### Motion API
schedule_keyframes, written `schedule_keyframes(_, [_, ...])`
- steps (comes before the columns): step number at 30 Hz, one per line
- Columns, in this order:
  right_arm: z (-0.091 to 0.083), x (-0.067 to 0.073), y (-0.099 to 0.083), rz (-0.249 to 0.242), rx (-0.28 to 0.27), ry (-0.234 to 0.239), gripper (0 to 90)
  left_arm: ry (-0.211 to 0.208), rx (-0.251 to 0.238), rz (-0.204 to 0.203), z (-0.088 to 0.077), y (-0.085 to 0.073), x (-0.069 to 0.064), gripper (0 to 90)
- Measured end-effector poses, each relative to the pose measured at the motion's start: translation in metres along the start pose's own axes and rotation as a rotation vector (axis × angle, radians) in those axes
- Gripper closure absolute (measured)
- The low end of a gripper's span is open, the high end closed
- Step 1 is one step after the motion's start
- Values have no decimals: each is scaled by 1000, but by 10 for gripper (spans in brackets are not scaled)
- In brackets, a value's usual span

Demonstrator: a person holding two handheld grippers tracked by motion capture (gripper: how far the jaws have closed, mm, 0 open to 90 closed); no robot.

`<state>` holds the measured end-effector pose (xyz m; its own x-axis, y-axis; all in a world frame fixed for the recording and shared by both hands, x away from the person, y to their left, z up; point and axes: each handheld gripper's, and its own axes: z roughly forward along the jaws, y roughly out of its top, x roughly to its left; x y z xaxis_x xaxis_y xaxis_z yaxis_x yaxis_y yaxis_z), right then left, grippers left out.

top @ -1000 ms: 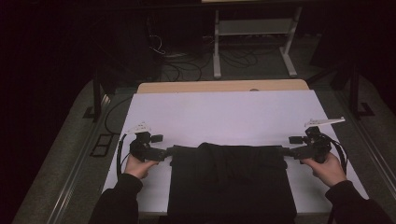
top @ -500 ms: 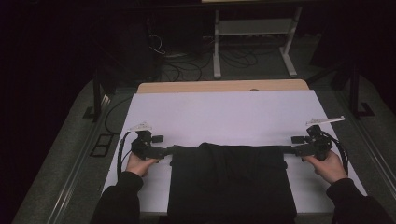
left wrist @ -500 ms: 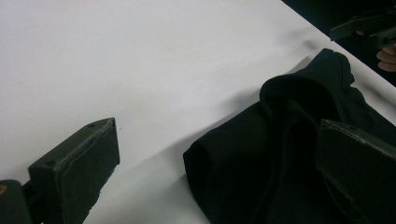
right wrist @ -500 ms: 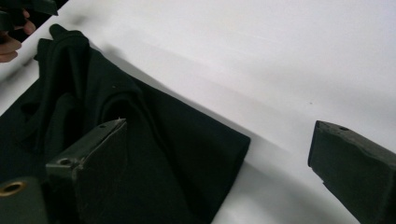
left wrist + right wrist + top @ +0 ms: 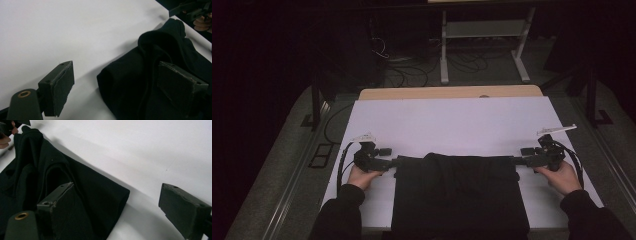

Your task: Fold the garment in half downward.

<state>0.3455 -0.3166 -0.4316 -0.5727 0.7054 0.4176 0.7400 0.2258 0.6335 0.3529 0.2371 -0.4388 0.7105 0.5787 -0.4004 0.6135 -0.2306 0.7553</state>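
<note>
Black garment (image 5: 459,192) on white table (image 5: 452,122)

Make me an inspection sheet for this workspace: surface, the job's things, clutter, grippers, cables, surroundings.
Surface: white sheet over a wooden tabletop, bare beyond the cloth.
Job's things: folded black garment at the near edge, bunched along its far side.
Clutter: nothing seen.
Grippers: left gripper and right gripper at the garment's two far corners; jaws have just been closing, one jaw over the cloth, one over the sheet, not yet pinching.
Cables: one trails from each gripper; more on the floor.
Surroundings: dark room, metal stand behind.
</note>
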Motion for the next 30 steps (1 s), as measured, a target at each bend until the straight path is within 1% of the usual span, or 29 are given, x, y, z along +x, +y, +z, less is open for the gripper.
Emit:
schedule_keyframes(2, [0,0,0,-2,-1,2,133,-5,6,4,1,0,0,154])
schedule_keyframes(5, [0,0,0,2,-3,5,142,-11,1,7,1,0,0,179])
schedule_keyframes(9, [2,-3,-2,1,2,15,177,-14,-3,5,1,0,3,216])
schedule_keyframes(15, [1,-5,-2,8,-2,31,243,-22,21,5,6,1,8,269])
schedule_keyframes(18, [3,-7,-2,12,8,42,274,-33,21,13,7,1,8,313])
schedule_keyframes(19, [4,-8,-2,11,10,41,278,-26,21,22,8,1,7,354])
schedule_keyframes(21, [6,-9,-2,11,21,48,314,-39,21,26,8,1,7,404])
schedule_keyframes(23, [7,-9,-2,5,22,56,373,-39,28,34,10,1,4,454])
schedule_keyframes(26, [7,-9,-2,-6,23,69,442,-48,42,43,12,2,1,479])
schedule_keyframes(28, [7,-8,-2,-16,22,69,489,-54,47,50,13,3,-1,512])
schedule_keyframes(30, [7,-7,-1,-18,16,73,530,-50,51,51,13,4,-2,542])
